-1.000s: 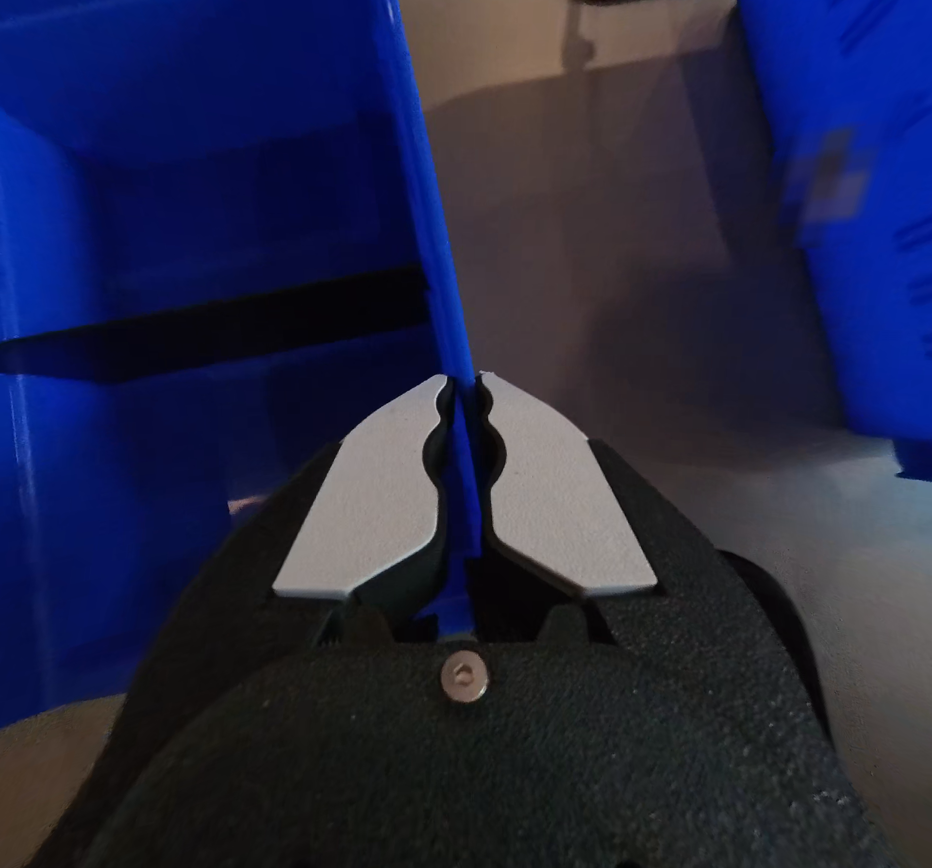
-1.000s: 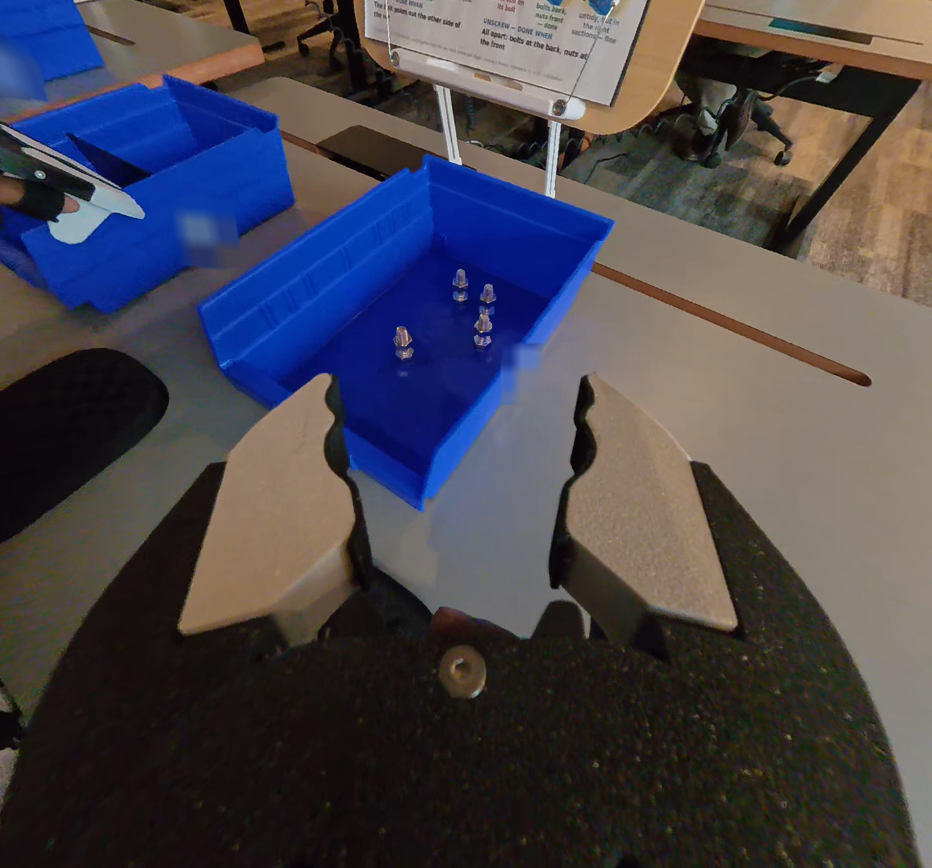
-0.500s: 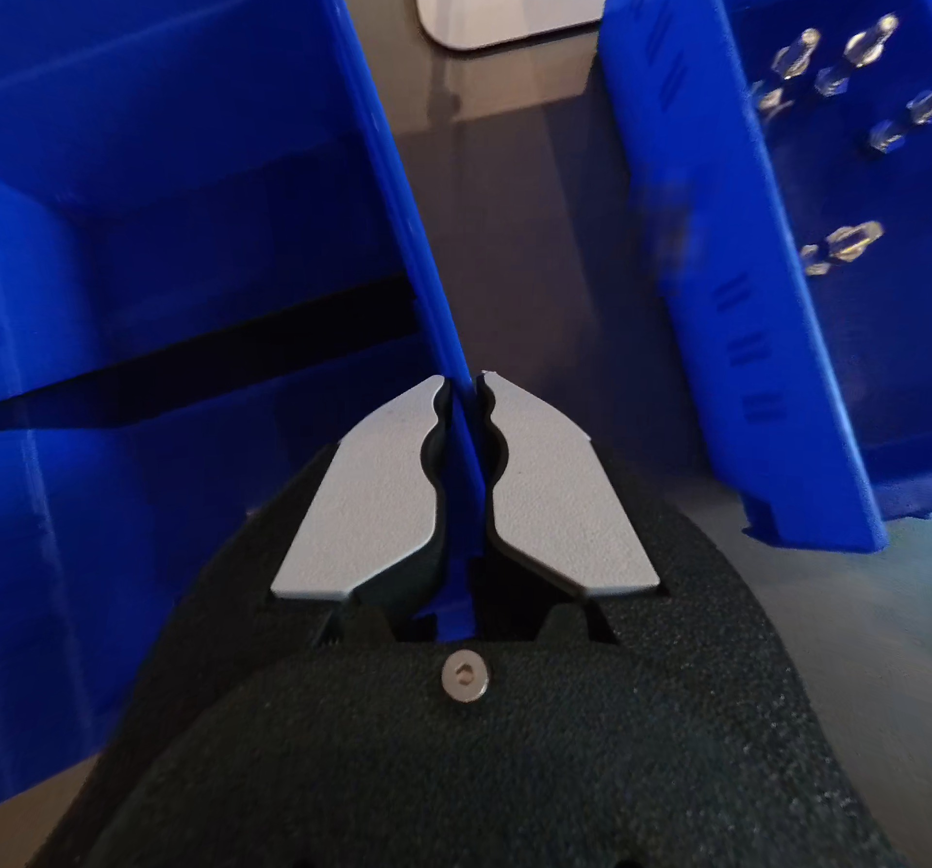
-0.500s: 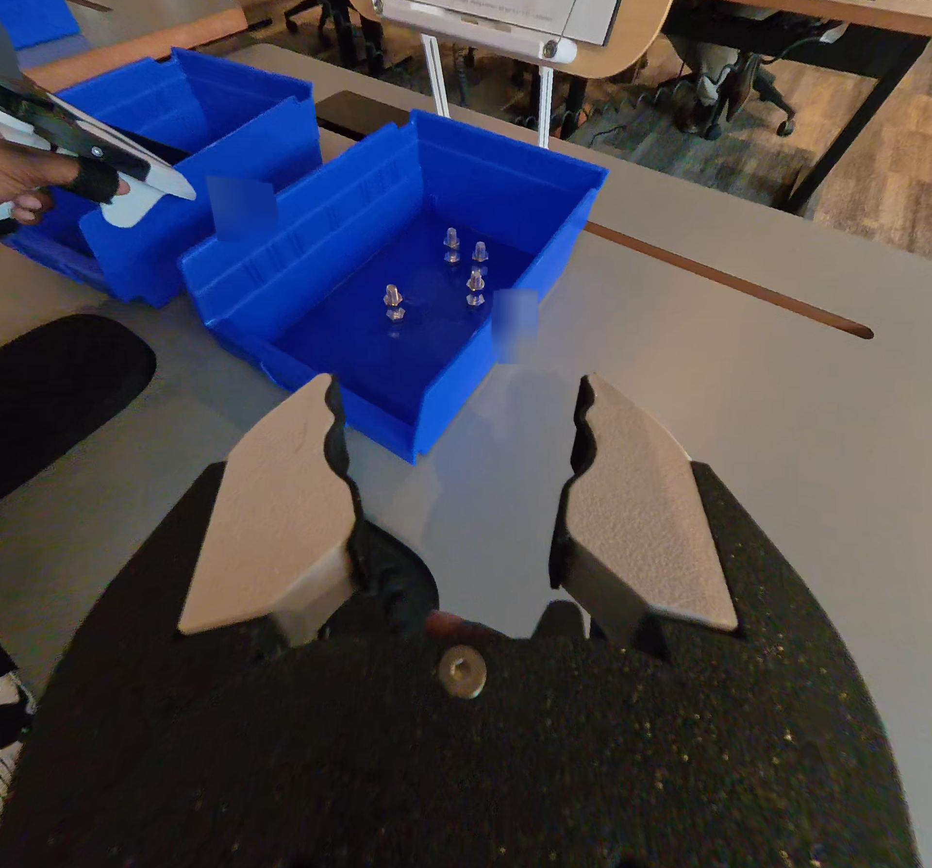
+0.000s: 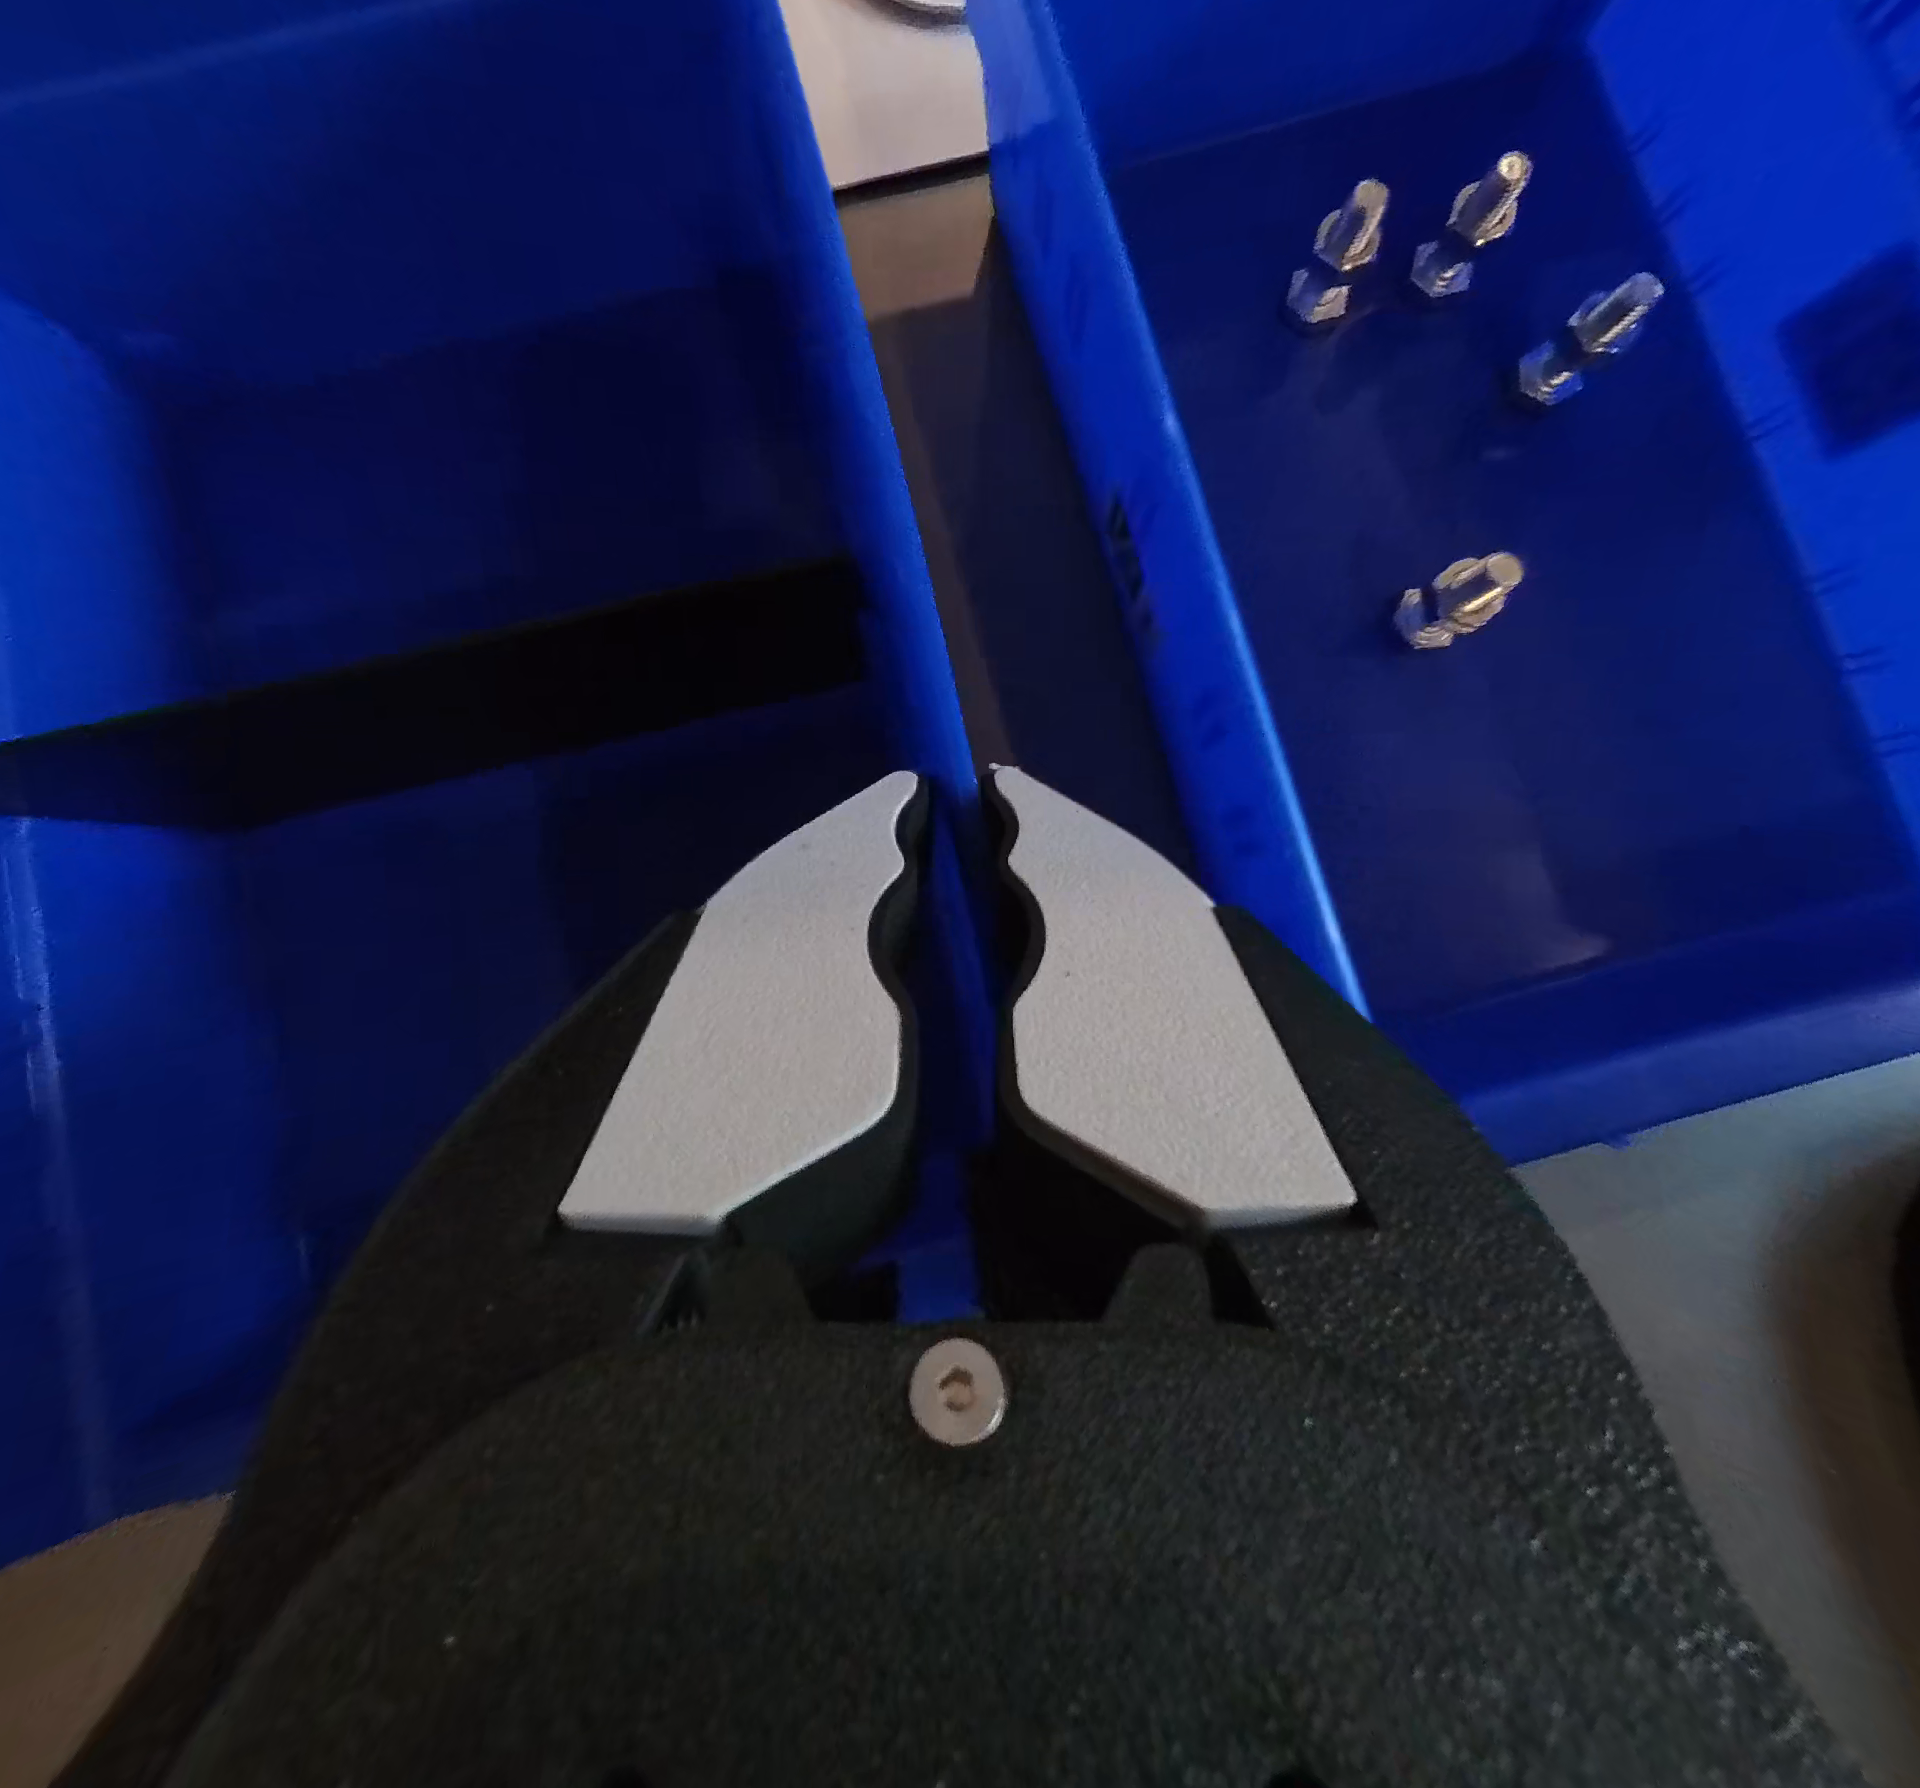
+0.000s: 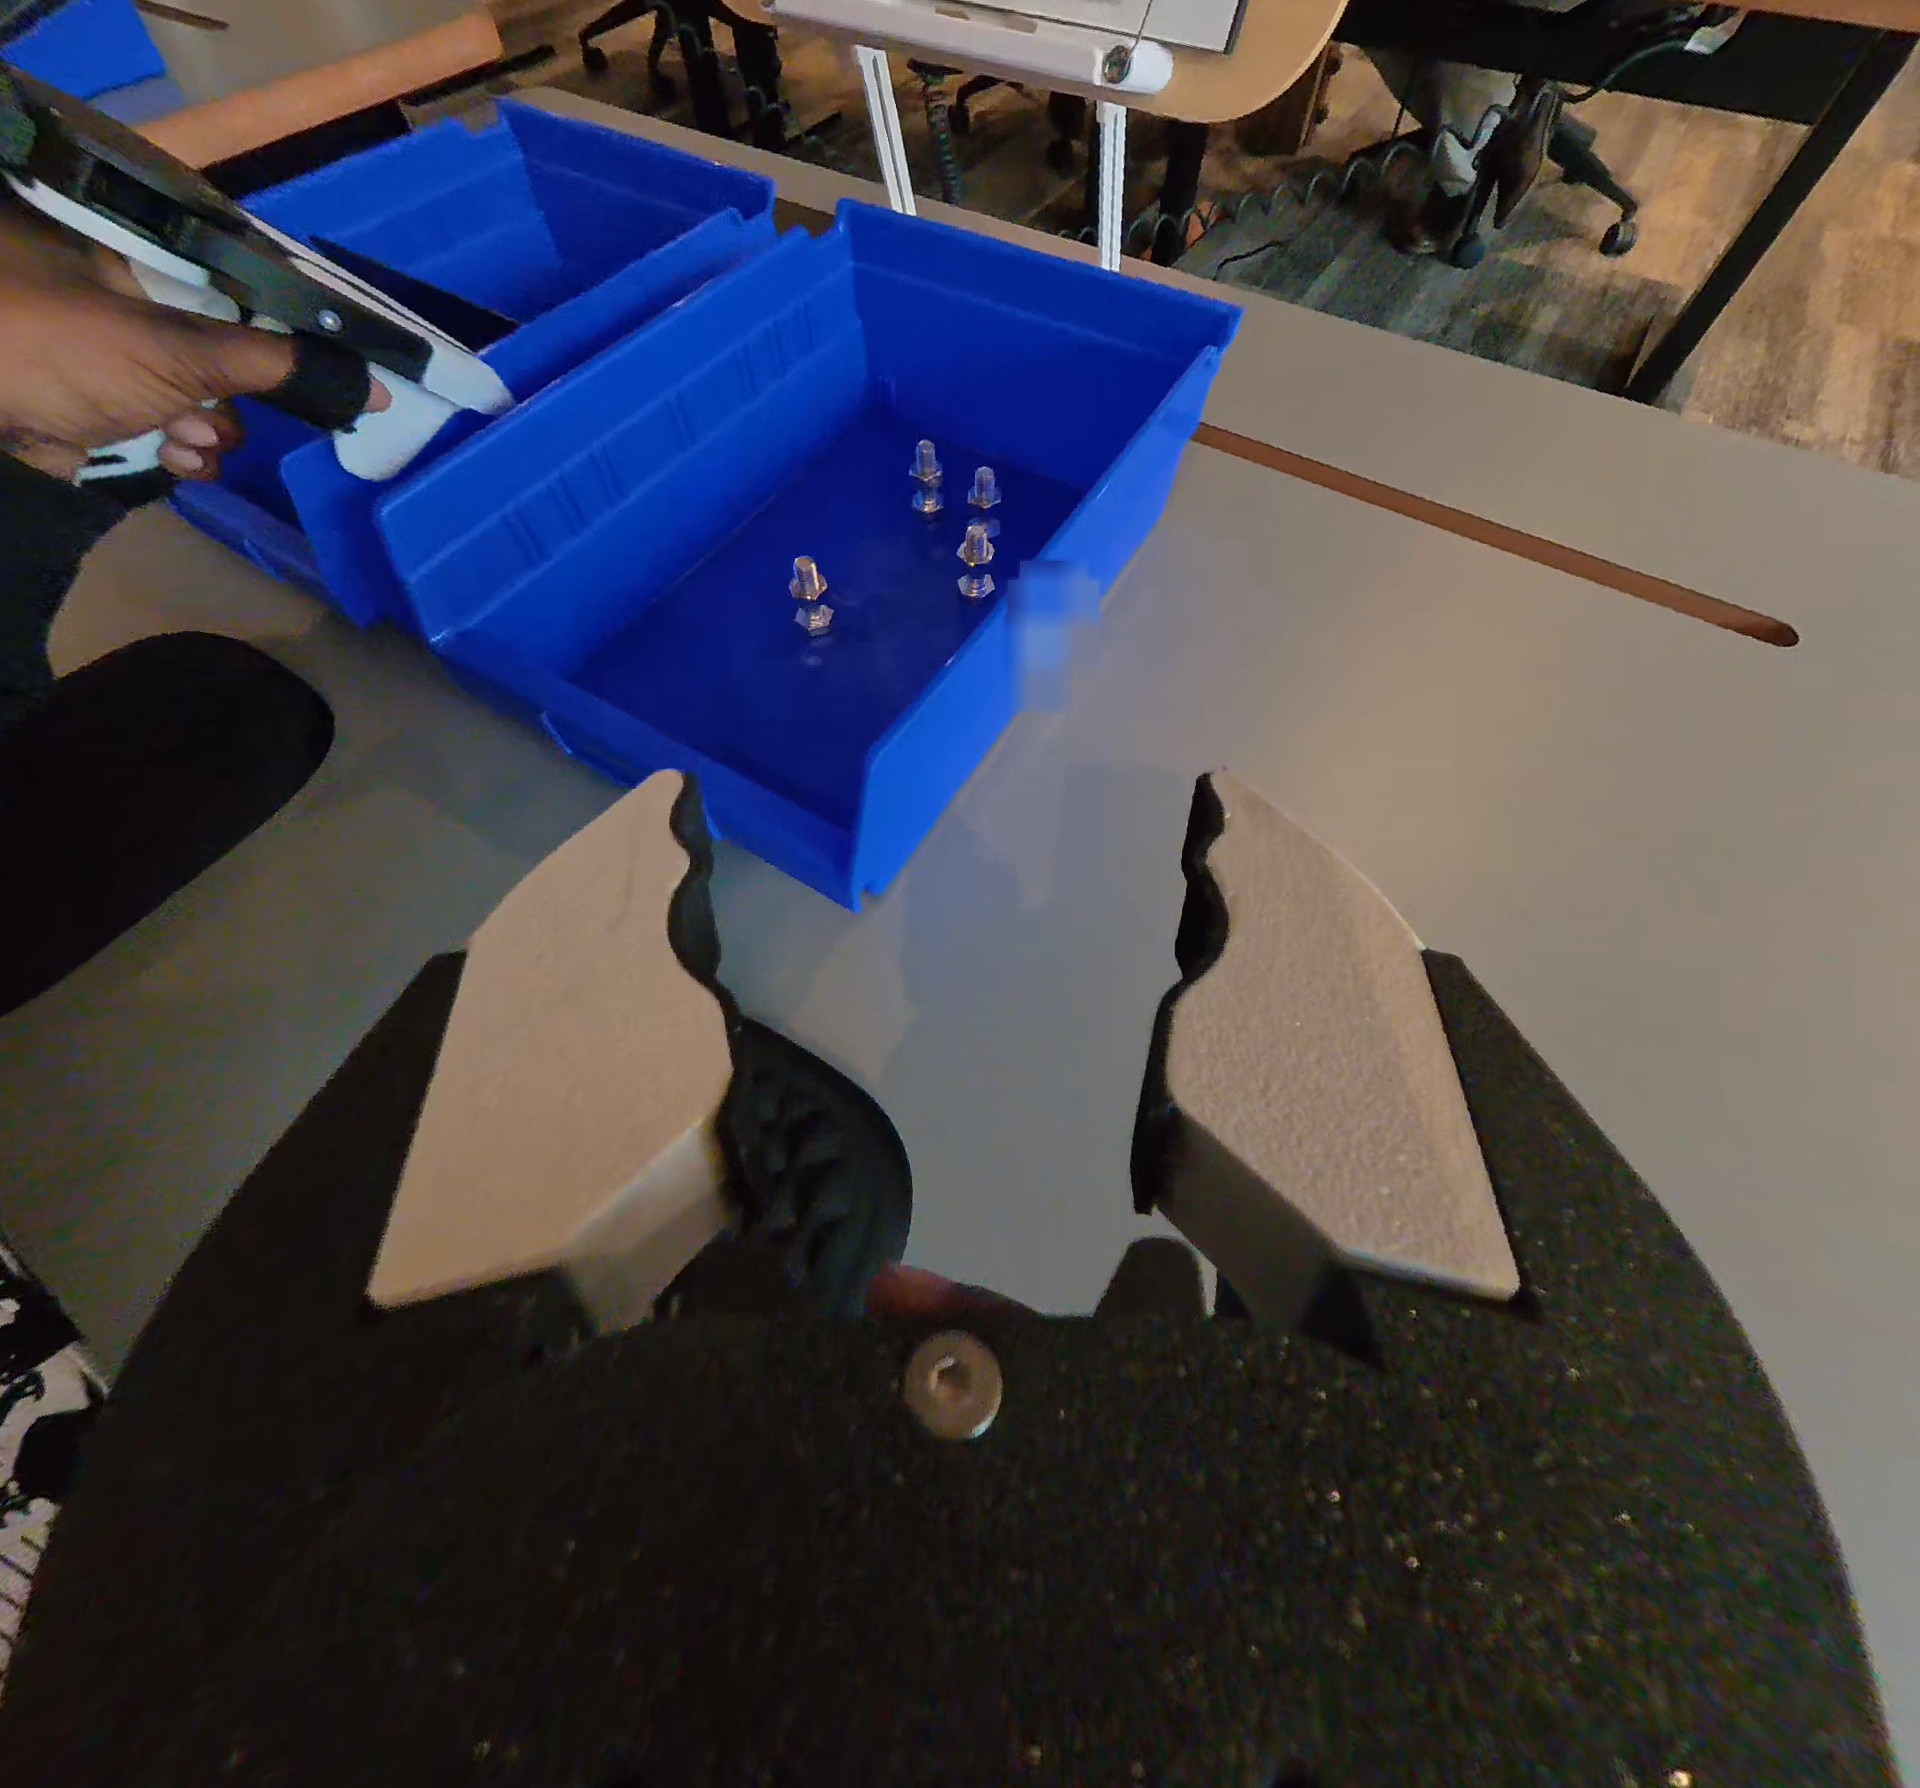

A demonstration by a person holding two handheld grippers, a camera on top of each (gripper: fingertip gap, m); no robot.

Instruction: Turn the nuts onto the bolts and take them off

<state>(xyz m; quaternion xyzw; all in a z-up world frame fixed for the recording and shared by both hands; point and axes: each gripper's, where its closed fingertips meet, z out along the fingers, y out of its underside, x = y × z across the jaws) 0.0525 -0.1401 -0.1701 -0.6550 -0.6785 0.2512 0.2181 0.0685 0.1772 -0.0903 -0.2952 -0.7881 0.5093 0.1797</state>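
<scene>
Left hand-held gripper (image 5: 956, 793) clamped on the thin right wall of the far-left bin (image 5: 821, 304); right hand-held gripper (image 6: 940, 803) spread apart over the counter (image 6: 1455, 751), holding nothing. Four bolts (image 6: 808, 592) with nuts on, upright in the nearer right bin (image 6: 644, 533): likely small, hard, light and slippery, so best pinched across the nut flats.

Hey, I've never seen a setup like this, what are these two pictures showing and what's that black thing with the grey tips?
A person holds two hand-held grippers, each with a camera looking along its fingers. In the left wrist view, the left gripper is shut on the side wall of a divided blue bin. In the right wrist view, the right gripper hangs open and empty over the grey table. A second blue bin stands beside the first and holds four bolts with nuts.
</scene>
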